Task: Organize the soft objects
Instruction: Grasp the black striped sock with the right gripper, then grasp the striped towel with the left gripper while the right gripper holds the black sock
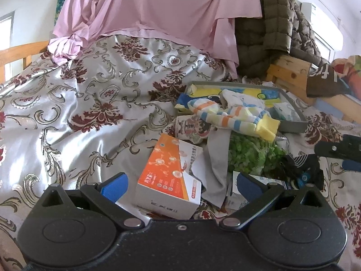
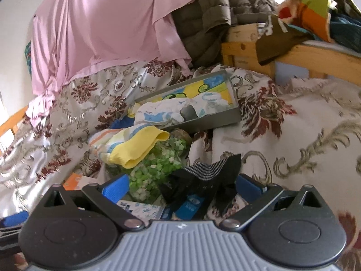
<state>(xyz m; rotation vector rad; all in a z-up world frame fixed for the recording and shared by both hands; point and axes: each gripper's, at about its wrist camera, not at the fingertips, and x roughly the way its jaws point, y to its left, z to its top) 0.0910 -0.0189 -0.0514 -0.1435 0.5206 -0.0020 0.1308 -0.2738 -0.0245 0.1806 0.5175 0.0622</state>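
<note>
My left gripper (image 1: 180, 187) is open over a pile on the floral bedspread. An orange and white carton (image 1: 168, 176) lies between its fingers, with a grey cloth (image 1: 214, 164) beside it. A pastel striped sock with a yellow cuff (image 1: 237, 117) hangs over the front edge of a grey tray (image 1: 293, 125). My right gripper (image 2: 182, 187) is open too. A black sock (image 2: 203, 178) with a striped cuff lies between its fingers, not pinched. From this side the striped sock (image 2: 135, 144) lies before the tray (image 2: 203, 122), which holds white baby clothes (image 2: 162, 110).
A bag of green pieces (image 2: 155, 167) sits under the socks. A pink sheet (image 1: 146, 11) and an olive quilted jacket (image 1: 270, 29) hang at the back. A wooden bed frame (image 2: 248, 45) with heaped clothes stands at the right. Bare bedspread (image 1: 67, 101) spreads left.
</note>
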